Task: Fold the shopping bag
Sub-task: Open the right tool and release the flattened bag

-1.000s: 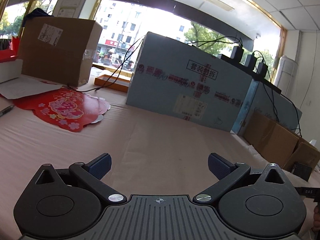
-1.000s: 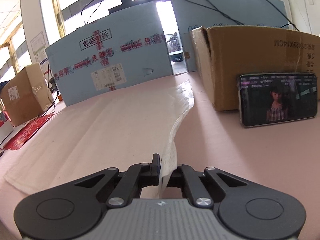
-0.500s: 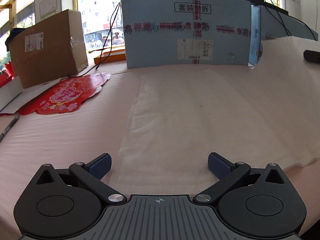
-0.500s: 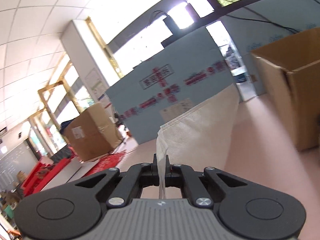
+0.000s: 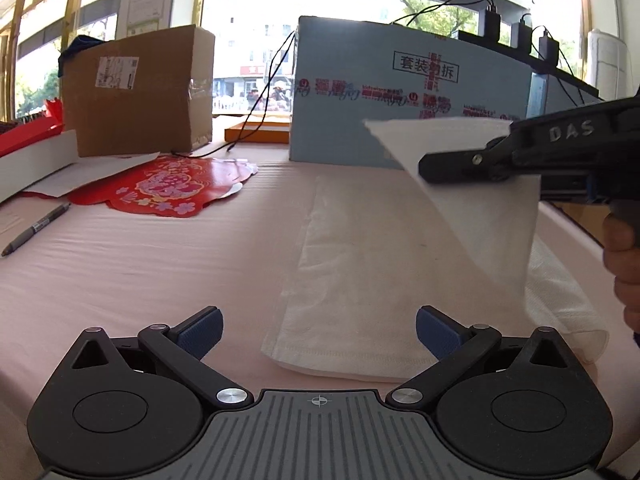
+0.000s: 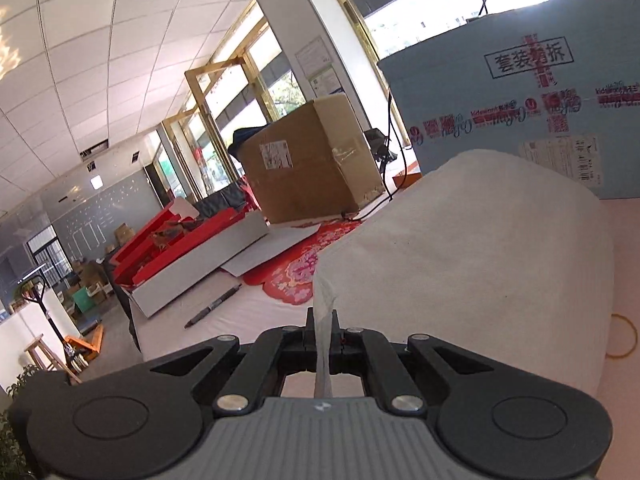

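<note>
The shopping bag (image 5: 360,264) now rises higher, pinched by the right hand-held gripper (image 6: 322,334); the left hand-held gripper (image 5: 319,328) hovers spread above the counter (image 5: 140,264).

Daylight is pouring in through the windows (image 5: 256,40) behind the boxes, blowing them out to white glare. The table (image 5: 140,264) is staying evenly lit with soft shadows. Fisheye bending is curving both pictures' edges, darkening the corners.

Materials and finish, both wrist views

Shopping bag (image 5: 360,280): white non-woven cloth, matt, stitched hem. Table cover (image 5: 160,272): pink cloth, matt, faintly creased. Left gripper (image 5: 318,330): matt black plastic, ribbed grey deck, blue textured pads (image 5: 200,330), shiny metal pivots. Far boxes (image 5: 140,96): brown cardboard, glossy tape.
</note>
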